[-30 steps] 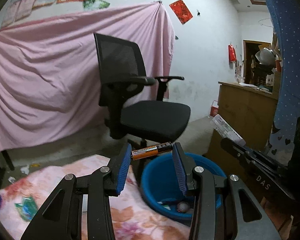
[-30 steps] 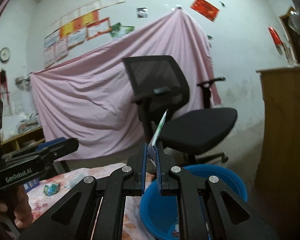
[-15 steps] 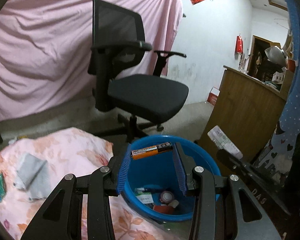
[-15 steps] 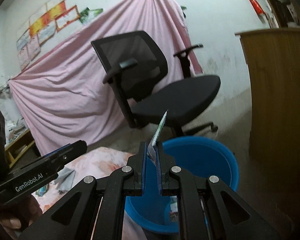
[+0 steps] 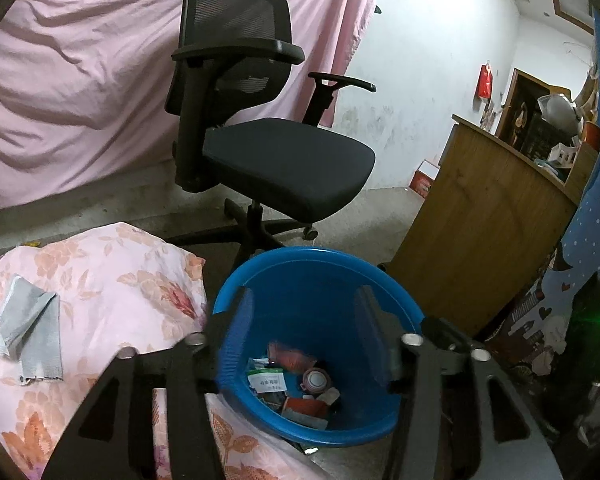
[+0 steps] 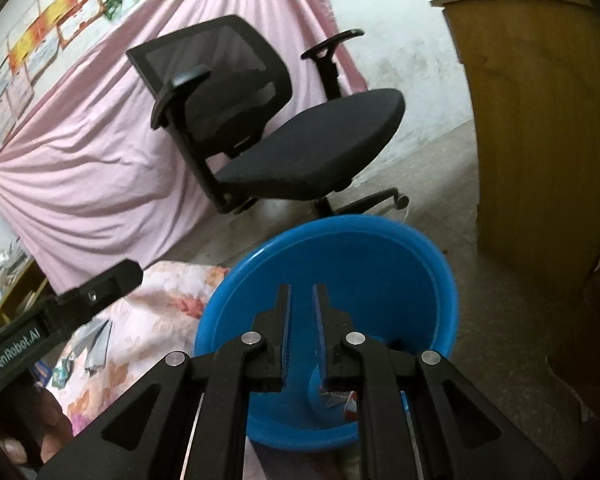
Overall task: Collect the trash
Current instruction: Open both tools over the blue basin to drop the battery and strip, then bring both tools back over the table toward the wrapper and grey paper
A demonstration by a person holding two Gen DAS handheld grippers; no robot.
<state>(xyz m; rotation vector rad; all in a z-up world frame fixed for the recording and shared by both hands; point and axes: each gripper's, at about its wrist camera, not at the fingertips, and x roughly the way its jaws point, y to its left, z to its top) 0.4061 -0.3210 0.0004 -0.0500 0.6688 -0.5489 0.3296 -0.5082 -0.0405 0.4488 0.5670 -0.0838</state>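
Both grippers hang over the round blue plastic bucket (image 5: 388, 308): the left gripper (image 5: 304, 322) has its ribbed blue pads spreading apart with nothing between them, and the right gripper (image 6: 301, 322) is parting too, its narrow gap empty. The trash (image 5: 296, 384) lies at the bucket's bottom, directly below the left gripper, a jumble of paper wrappers, a printed label and a small round cap. Beside the bucket, a crumpled grey scrap (image 5: 30, 330) rests on the soft floral cloth (image 5: 112, 280).
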